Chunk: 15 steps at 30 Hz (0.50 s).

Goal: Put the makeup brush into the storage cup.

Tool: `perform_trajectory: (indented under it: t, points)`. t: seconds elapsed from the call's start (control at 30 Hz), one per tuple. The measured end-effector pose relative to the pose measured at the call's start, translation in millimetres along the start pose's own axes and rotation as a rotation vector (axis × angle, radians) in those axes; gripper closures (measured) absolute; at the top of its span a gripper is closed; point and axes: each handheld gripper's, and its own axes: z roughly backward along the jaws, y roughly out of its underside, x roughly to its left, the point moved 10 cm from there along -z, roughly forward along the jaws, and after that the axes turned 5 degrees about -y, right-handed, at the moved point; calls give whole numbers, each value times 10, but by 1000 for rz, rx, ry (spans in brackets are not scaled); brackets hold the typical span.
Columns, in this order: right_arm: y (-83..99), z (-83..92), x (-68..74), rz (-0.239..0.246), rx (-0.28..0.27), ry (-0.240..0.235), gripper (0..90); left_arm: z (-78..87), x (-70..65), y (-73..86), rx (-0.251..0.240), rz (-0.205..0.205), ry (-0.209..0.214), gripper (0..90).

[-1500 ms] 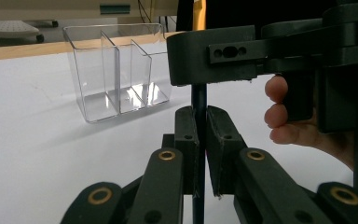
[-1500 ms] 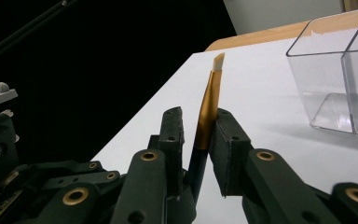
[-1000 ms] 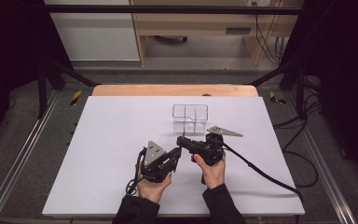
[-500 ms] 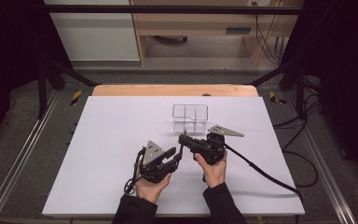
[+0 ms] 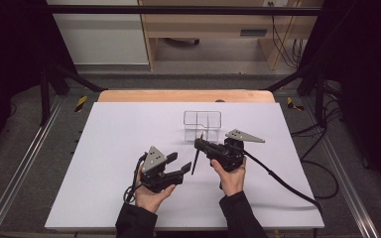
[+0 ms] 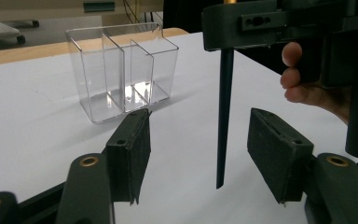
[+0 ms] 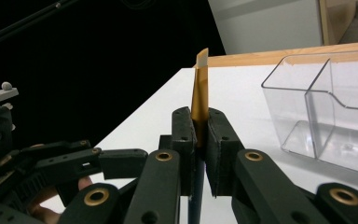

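Pencil (image 5: 195, 160), dark shaft with gold end, hangs near-upright, clamped in right gripper (image 5: 202, 144) above white table (image 5: 104, 148). Left gripper (image 5: 178, 166) just left of it, jaws apart, tip between them. Clear divided box (image 5: 202, 123) just beyond, empty.

One clear plastic divided organiser box (image 5: 202, 124) is sitting on the white table (image 5: 114, 148). One slim dark pen with a gold end (image 5: 195, 159) is showing, and two black two-jaw grippers are hovering.

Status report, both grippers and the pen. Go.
Right gripper shut on the pen, held upright, tip down. Left gripper open, pen tip between its jaws, not touching. Clear organizer beyond, empty. Nothing in the way.
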Motion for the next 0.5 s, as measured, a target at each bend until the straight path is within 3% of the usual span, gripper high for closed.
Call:
perform_trajectory:
  t: [0.17,0.37,0.5]
  points:
    - [-70,46,-14,18,-16,9,835,35,70,-56,-2,-1,-8,350]
    - [-123,86,-27,32,-24,17,835,55,128,-71,27,-61,-30,258]
    - [-157,102,-42,41,-31,23,835,115,201,-94,36,-41,-32,198]
